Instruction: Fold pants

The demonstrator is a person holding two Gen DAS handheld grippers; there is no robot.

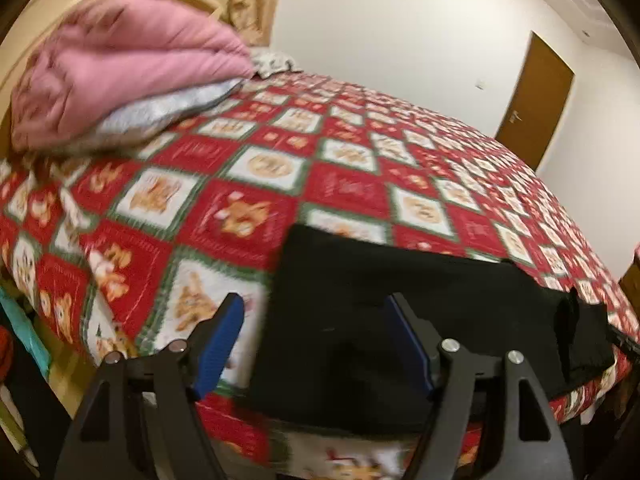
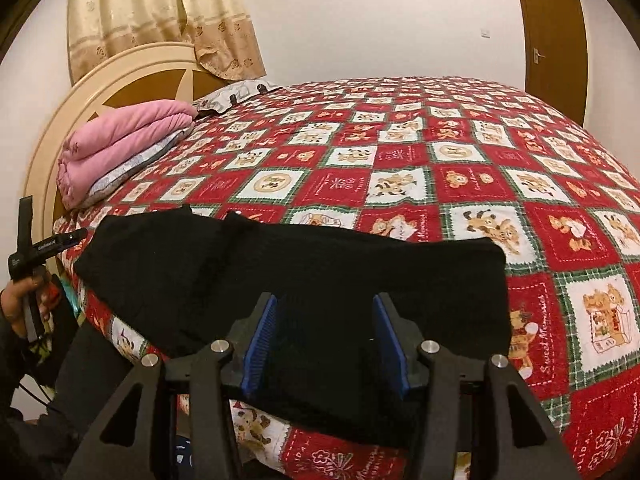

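Note:
Black pants (image 2: pixel 304 280) lie folded into a flat band across the near edge of a bed with a red, white and green patchwork cover (image 2: pixel 440 152). They also show in the left wrist view (image 1: pixel 400 304). My right gripper (image 2: pixel 325 340) is open, hovering over the pants' near edge, holding nothing. My left gripper (image 1: pixel 316 340) is open over the pants' left end, with one blue pad (image 1: pixel 218 344) above the cover. The left gripper's body (image 2: pixel 40 248) shows at the left of the right wrist view, held in a hand.
A folded pink blanket (image 2: pixel 120 140) on a grey one lies near the cream headboard (image 2: pixel 120 76). A patterned pillow (image 2: pixel 236 94) sits behind it. A brown door (image 2: pixel 552 40) stands in the far white wall. Curtains (image 2: pixel 160 12) hang above the headboard.

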